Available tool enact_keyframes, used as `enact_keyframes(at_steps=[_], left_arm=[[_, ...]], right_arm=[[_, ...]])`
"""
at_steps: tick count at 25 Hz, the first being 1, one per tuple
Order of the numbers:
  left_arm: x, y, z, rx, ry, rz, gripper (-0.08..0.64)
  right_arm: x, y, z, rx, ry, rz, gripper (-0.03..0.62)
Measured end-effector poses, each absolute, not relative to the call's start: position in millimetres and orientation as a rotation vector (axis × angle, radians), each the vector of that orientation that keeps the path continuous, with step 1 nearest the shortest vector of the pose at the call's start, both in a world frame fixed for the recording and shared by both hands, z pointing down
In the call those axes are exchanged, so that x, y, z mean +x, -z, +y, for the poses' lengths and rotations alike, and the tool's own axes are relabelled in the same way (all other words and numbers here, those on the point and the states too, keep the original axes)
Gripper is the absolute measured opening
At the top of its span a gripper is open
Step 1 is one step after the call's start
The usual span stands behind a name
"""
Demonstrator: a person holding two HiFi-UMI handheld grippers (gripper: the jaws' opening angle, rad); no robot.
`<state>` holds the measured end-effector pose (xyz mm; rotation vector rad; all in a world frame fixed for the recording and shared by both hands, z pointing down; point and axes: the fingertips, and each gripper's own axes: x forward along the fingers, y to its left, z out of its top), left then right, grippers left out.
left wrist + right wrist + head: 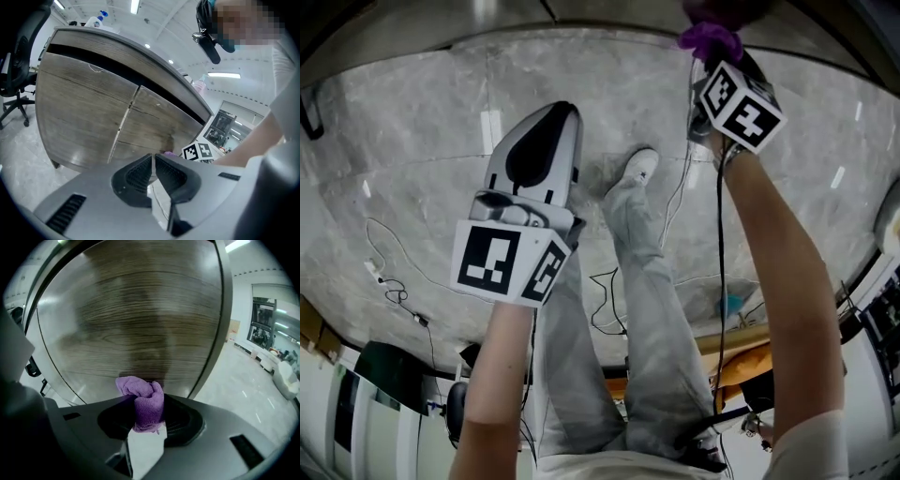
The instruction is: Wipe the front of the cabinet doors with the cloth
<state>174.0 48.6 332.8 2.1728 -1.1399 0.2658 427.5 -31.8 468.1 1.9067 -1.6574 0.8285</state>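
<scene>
The wood-grain cabinet fills the left gripper view, its two doors (pixel 89 108) meeting at a vertical seam. In the right gripper view one door (pixel 140 319) stands close ahead. My right gripper (pixel 147 397) is shut on a bunched purple cloth (pixel 149 411), which sticks out past the jaws near the door's lower part. From the head view the cloth (pixel 710 39) shows at the top right, above the right gripper's marker cube (pixel 739 105). My left gripper (pixel 153 161) is shut with nothing in it and hangs back from the doors; its body (pixel 546 141) points away over the floor.
An office chair (pixel 16 89) stands left of the cabinet and spray bottles (pixel 96 19) sit on its top. Below me are marble floor, loose cables (pixel 394 291), and the person's leg and white shoe (pixel 639 169). A glazed wall (pixel 262 329) lies to the right.
</scene>
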Motion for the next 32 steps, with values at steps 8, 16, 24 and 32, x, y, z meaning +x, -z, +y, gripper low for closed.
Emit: enact_keyframes(at_steps=[8,16,24,32], left_arm=[[220.4,-336.6,47.3,2.193,-0.31,-1.111,0.029],[242.7,-324.9,38.9,2.176,-0.264,-1.15,0.029],[232.9,-354.3,50.2,2.168,-0.279,-1.054,0.029],[155.0,-360.0,42.1,2.199,-0.372,-0.989,0.029]], right_arm=[[483.0,-480.4,-25.6,1.824,-0.816,-1.654,0.156],[528.2,-484.4,-7.3,1.896,-0.871,-1.557,0.156],[541.6,-502.9,49.2,1.99,-0.918,-1.373,0.156],[436.3,-512.0,73.9,2.016,-1.009,-1.363,0.156]])
